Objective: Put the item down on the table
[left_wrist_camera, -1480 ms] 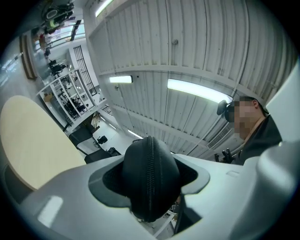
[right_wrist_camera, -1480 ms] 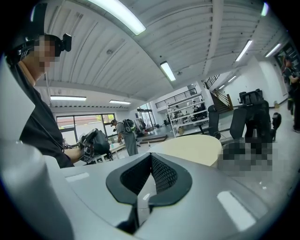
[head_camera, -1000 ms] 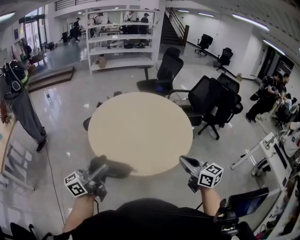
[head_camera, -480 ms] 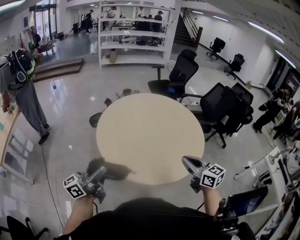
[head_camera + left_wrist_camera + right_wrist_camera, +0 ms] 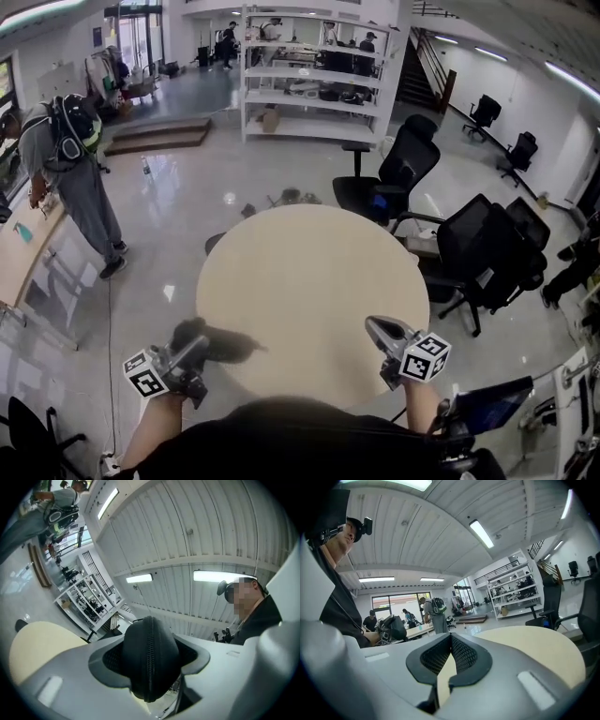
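Black zippered case (image 5: pixel 150 653) is clamped in the left claw (image 5: pixel 199 345) at the near edge of the round counter (image 5: pixel 309 272), not yet released; setting down remains. The right claw (image 5: pixel 375 326) is closed, empty.

Head camera looks steeply down on the round bench (image 5: pixel 309 272), with left tongs (image 5: pixel 199 345) and right tongs (image 5: pixel 375 328) close at the frame's foot. The left tongs' camera tilts up to the ceiling (image 5: pixel 187 536); the right's looks level. All three catch the bench and far shelving (image 5: pixel 314 84).
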Available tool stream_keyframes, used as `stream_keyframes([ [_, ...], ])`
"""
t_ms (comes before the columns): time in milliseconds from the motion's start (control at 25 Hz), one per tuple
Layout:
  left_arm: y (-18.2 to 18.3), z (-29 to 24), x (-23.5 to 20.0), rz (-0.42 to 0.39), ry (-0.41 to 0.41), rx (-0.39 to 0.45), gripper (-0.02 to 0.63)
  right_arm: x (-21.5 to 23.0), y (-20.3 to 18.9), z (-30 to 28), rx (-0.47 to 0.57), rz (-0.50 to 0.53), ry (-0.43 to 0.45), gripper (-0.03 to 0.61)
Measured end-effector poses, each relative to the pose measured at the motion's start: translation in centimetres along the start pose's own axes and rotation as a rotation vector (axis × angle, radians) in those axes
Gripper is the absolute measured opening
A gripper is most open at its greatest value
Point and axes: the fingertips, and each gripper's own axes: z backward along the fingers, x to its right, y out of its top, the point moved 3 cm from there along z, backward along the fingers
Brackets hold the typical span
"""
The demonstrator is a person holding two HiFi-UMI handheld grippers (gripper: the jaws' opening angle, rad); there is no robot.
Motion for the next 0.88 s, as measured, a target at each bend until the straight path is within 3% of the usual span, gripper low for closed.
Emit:
stream_keyframes([
  [160, -3.0, -7.4, 0.3, 0.010, 0.046, 0.001, 0.262, 7.9, 1.8, 0.6, -0.017, -0.030, 0.046, 0.014],
  [320, -4.0, -15.1, 0.5, -0.001, 0.030, -0.013, 0.262, 14.1, 4.0, 0.6, 0.013, -0.028, 0.091, 0.014],
  [440, -5.0, -19.3, 0.7, -0.018, 0.025, -0.052, 0.262, 17.6, 3.6, 0.9, 0.036, -0.067, 0.097, 0.014],
  [680, -6.0, -22.0, -2.2, 0.033, 0.030, -0.095, 0.262, 20.4, 1.4, 0.4, 0.007, -0.126, 0.063, 0.014],
  [880, -5.5, -22.8, -6.5, 0.109, -0.065, -0.113, 0.262, 20.0, 1.1, -1.6, 0.016, -0.118, -0.034, 0.014],
])
